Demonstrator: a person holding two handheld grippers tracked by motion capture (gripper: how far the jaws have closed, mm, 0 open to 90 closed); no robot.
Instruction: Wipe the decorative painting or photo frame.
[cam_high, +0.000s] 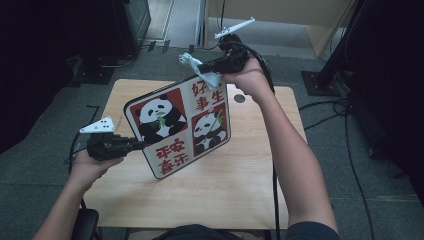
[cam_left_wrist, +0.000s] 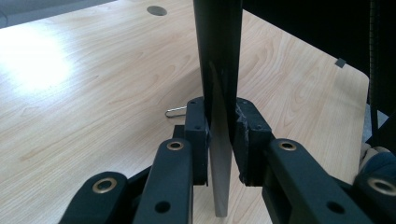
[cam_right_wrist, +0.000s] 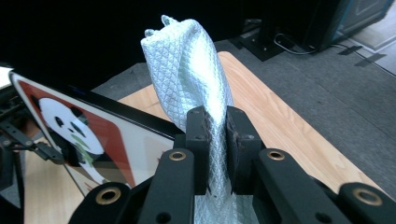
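Panda board (cam_high: 177, 125) tilted, long axis upper right to lower left.

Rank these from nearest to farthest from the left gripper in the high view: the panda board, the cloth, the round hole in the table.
1. Panda board: its left edge is clamped in the left gripper.
2. Cloth: at the board's upper right corner, pinched in the right gripper.
3. Round hole: in the table, right of the board near the far edge. Cloth and hole lie close in rank.

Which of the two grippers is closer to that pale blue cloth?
Right. The right gripper clamps the pale blue cloth between its fingers; the left gripper grips the panda board's far edge.
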